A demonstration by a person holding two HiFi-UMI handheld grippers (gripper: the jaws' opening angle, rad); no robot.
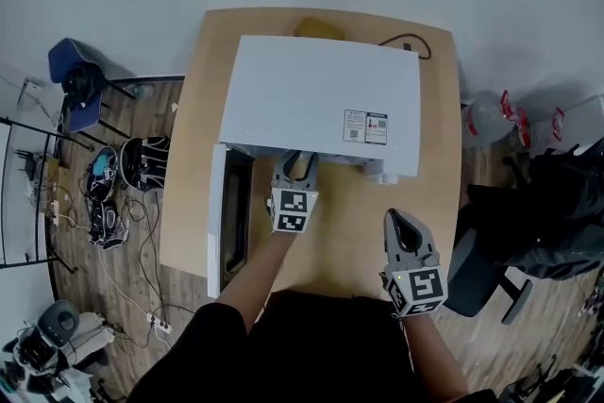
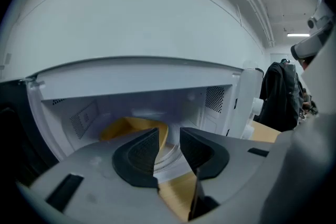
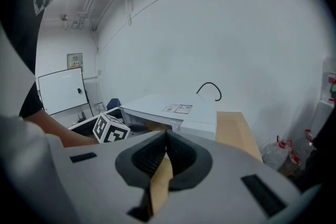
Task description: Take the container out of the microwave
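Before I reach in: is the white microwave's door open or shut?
Open: the door of the white microwave stands swung out, and the left gripper view looks into the cavity at a yellow container.

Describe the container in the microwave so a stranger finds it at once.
Find the white microwave on the wooden table, its door swung open to the left. Inside the cavity sits the container: the only yellow thing among white walls.

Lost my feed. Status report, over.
Left gripper open at microwave mouth. Right gripper shut, empty. Yellow container inside, untouched. Door open, nothing blocking.
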